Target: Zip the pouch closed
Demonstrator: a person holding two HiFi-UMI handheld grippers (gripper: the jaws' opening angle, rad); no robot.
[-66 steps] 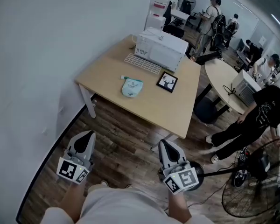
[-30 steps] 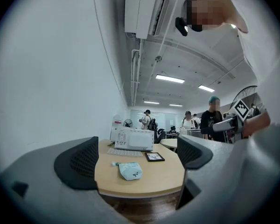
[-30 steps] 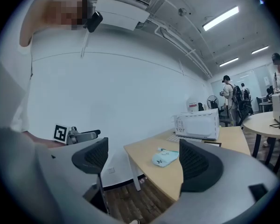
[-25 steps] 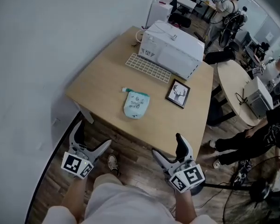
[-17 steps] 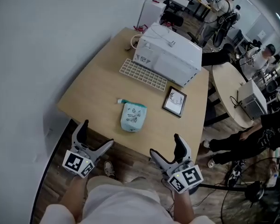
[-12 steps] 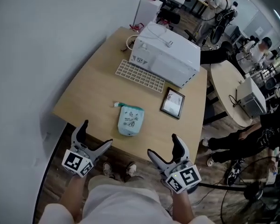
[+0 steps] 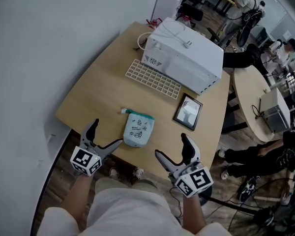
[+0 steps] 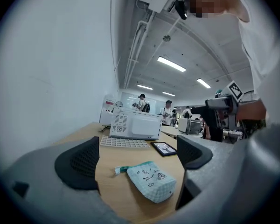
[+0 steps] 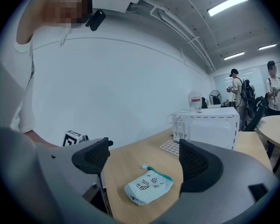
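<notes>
A: Largest first?
B: Surface, wooden. On it: white box at the far side; white grid in front of it; frame, lying flat.
A: Tongs?
B: Left tongs, jaws wide apart, nothing between them. Right tongs, likewise wide and empty. Both are at the near edge, one on either side of the pouch, touching nothing.
A: Pouch?
B: Pouch, pale blue, printed, lying flat close to the near edge. Green tab at its far end.
A: Progress?
B: None, by my reading. No grip taken, and I cannot tell how far the zip stands open. Remaining: steady the pouch, take the tab, draw it across.
</notes>
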